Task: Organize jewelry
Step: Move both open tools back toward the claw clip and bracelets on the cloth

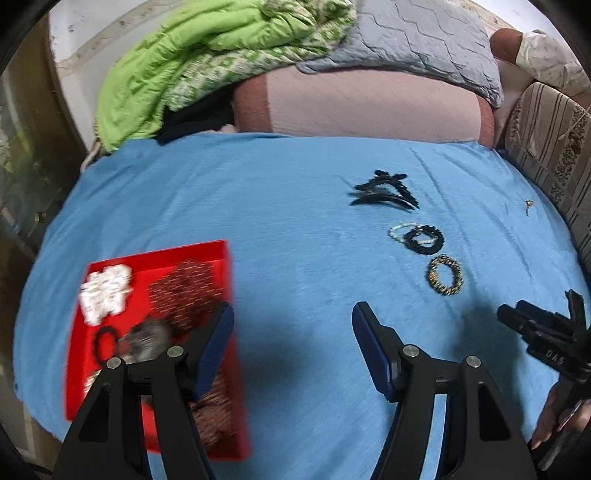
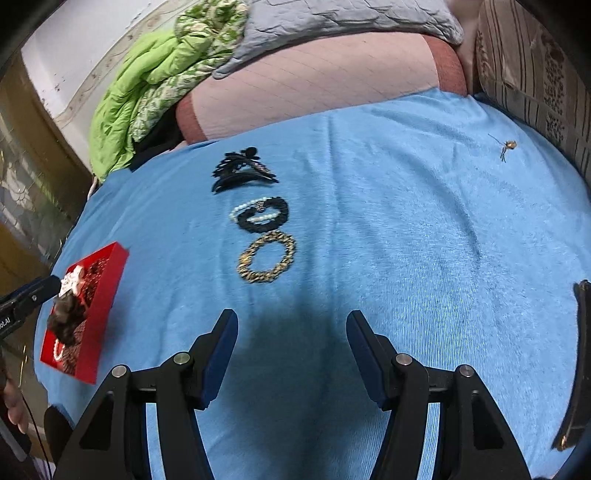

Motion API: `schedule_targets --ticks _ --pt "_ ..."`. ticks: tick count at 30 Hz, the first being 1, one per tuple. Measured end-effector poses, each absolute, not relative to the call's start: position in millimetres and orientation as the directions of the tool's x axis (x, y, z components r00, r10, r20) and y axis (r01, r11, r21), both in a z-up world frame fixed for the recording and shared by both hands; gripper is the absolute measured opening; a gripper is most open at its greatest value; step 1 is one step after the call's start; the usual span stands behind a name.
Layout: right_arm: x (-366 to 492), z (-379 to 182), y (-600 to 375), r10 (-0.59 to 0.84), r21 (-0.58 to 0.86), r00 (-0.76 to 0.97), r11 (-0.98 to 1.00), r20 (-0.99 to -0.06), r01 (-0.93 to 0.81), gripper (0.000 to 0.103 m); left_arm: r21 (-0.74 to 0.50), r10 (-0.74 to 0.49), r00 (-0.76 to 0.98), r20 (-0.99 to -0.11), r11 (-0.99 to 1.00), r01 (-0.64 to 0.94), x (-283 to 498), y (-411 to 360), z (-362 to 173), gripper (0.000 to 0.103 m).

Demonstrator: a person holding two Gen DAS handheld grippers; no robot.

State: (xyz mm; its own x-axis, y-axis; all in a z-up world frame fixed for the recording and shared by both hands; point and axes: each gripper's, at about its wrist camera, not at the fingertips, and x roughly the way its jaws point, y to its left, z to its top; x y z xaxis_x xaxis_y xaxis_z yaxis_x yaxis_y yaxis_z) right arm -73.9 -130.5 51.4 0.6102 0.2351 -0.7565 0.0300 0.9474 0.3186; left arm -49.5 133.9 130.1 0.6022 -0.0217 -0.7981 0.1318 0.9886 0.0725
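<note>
1. Blue knit cloth [image 2: 388,229] covers a bed, soft and finely ribbed, with a pink quilted pillow [image 1: 369,107], a grey quilted cover [image 1: 417,33] and a crumpled green blanket [image 1: 192,51] piled at its far end.
2. One red rectangular tray [image 1: 155,254], stiff with low walls, sits on the cloth at the left. It holds a white beaded piece [image 1: 105,291], dark red patterned fabric, a thin black band and a blurred grey piece.
3. Two black hair clips [image 2: 242,171], curved and toothed, lie together mid-cloth.
4. Just in front of them, one pearl bracelet [image 2: 245,212] overlaps one black beaded ring [image 2: 264,216].
5. One gold-and-black woven ring [image 2: 267,258] lies just beside those, nearer the camera.
6. One small gold-toned trinket [image 2: 509,146] lies well apart, far right.
7. Left gripper [image 1: 293,314] hovers over the tray's right edge, jaws wide apart, holding nothing.
8. Right gripper [image 2: 291,319] hovers over bare cloth, near the woven ring, jaws wide apart, holding nothing.
</note>
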Motion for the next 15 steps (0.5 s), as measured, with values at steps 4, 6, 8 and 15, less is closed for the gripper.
schedule_targets --ticks 4,6,8,15 --pt "-55.3 43.1 -130.2 0.242 0.324 0.611 0.946 -0.753 0.025 0.066 0.063 -0.049 0.576 -0.816 0.983 0.173 -24.0 110.4 112.4 0.066" --pt "-46.9 41.2 -127.6 0.245 0.321 0.616 0.947 -0.748 0.014 0.066 0.075 -0.051 0.573 -0.818 0.978 0.193 -8.0 97.7 104.0 0.066" --pt "-38.5 39.8 -123.4 0.243 0.308 0.621 0.951 -0.745 -0.002 0.066 0.09 -0.046 0.576 -0.816 0.975 0.205 8.2 88.2 100.0 0.066" --pt "-13.0 29.1 -111.4 0.25 0.287 0.623 0.957 -0.741 -0.043 0.066 0.112 -0.061 0.609 -0.791 0.964 0.242 73.2 60.5 97.7 0.066"
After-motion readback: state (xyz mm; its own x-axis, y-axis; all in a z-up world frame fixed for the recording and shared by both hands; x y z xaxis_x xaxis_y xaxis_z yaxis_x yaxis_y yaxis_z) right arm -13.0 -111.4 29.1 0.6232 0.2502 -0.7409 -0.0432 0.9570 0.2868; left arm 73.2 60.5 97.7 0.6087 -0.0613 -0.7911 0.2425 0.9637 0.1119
